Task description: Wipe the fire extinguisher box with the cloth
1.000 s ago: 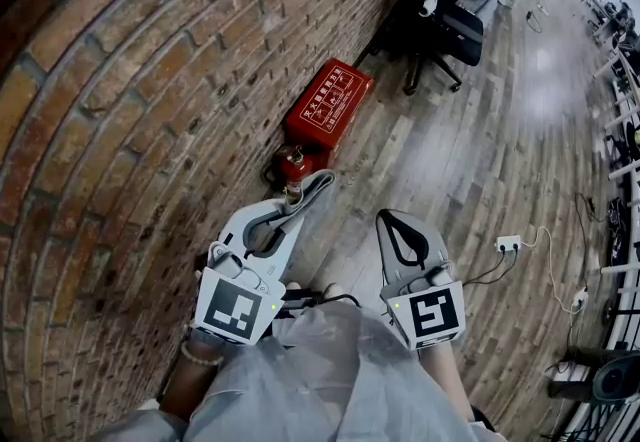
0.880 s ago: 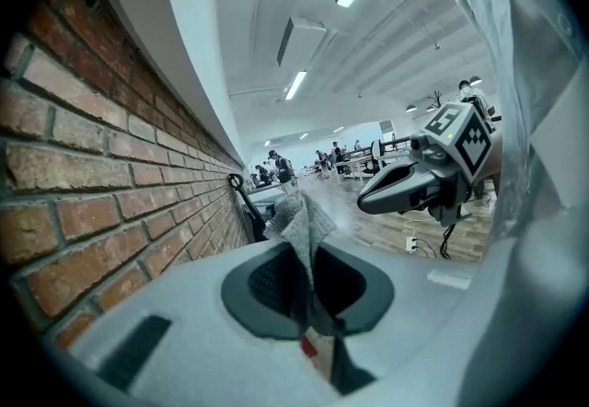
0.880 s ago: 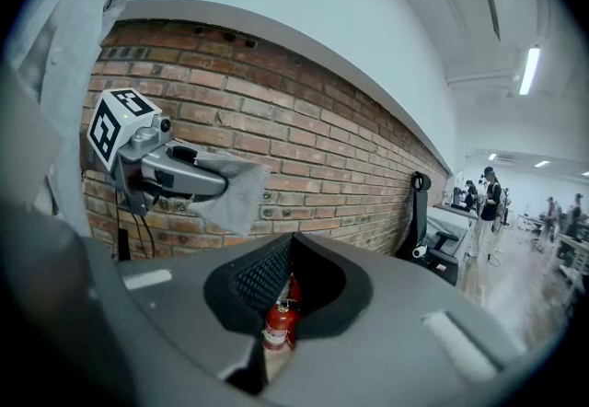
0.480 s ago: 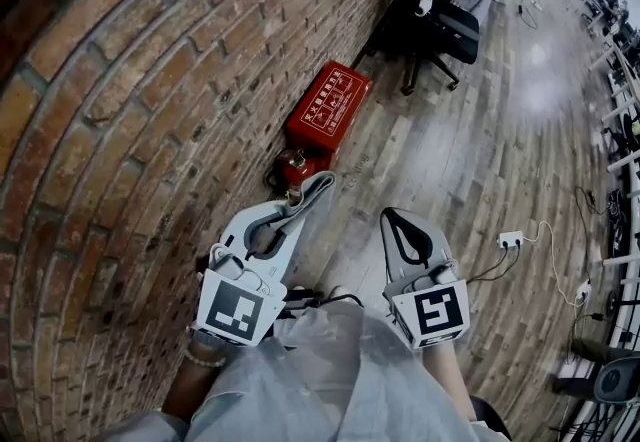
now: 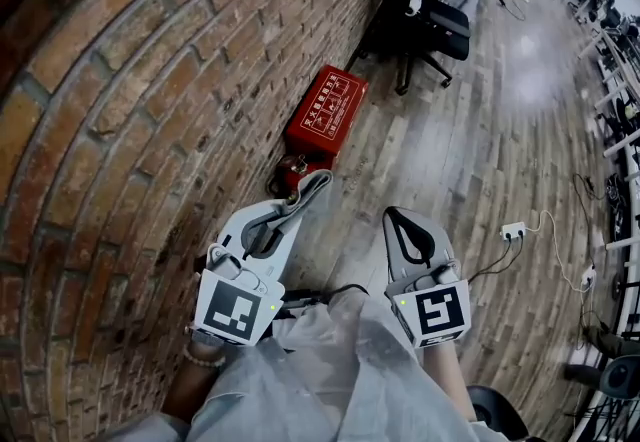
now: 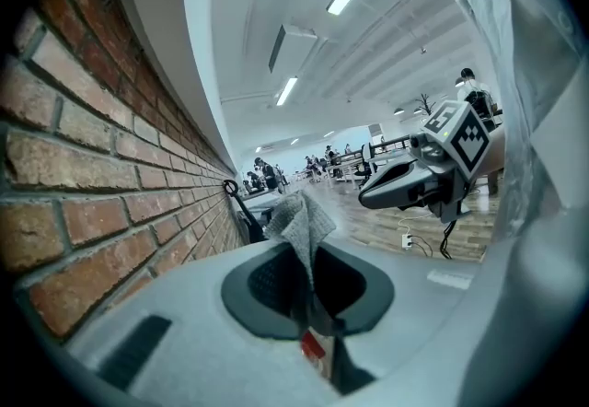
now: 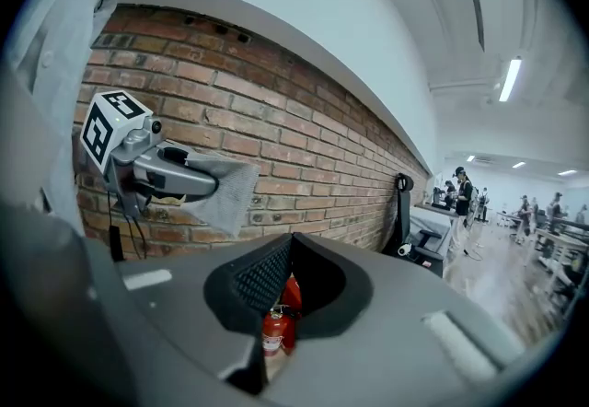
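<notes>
The left gripper view showed the left gripper (image 6: 306, 258) clamped on the grey cloth (image 6: 302, 216). The right gripper view showed the right gripper (image 7: 290, 244) with jaws together, empty. Only the head view caught the red fire extinguisher box (image 5: 325, 110), lying on the wooden floor (image 5: 480, 130) against the brick wall (image 5: 150, 130).

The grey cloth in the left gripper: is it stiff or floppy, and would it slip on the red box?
Probably floppy: the cloth folds and sags beyond the left gripper, whose jaws are shut on it. Likely light, as one pinched edge carries it. Its rough weave should drag, not slide, on the fire extinguisher box.
</notes>
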The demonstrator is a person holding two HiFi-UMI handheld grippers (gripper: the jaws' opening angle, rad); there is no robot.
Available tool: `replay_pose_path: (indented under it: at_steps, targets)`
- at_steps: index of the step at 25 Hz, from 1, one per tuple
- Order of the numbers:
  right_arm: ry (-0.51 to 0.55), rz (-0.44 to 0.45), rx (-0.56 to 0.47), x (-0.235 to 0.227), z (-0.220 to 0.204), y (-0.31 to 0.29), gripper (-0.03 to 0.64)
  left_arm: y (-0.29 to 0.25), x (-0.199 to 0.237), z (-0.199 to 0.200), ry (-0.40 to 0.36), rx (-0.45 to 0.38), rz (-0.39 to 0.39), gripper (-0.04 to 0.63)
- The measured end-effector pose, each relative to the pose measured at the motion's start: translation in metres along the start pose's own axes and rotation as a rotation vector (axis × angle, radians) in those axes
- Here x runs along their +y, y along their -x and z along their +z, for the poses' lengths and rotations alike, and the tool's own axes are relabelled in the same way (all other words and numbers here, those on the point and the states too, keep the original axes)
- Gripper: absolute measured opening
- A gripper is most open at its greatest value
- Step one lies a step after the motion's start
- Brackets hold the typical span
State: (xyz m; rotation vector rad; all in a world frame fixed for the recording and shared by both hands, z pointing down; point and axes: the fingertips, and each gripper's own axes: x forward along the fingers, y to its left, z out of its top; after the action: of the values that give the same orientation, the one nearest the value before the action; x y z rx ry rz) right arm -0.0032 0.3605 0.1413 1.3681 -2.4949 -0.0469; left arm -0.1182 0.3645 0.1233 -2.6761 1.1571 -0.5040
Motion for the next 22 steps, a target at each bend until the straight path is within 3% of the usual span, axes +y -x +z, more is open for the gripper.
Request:
replay_pose_path:
  at_steps: [11, 22]
  targets:
    - [-0.022, -0.037, 0.039, -0.015, -0.017, -0.010, 0.011, -0.023, 0.008, -0.010, 0.009, -0.002, -0.034, 0.014]
    - [-0.019, 0.032, 0.031, -0.089, -0.026, -0.082, 0.011, -0.110, 0.042, -0.016, 0.021, 0.041, -0.001, 0.014]
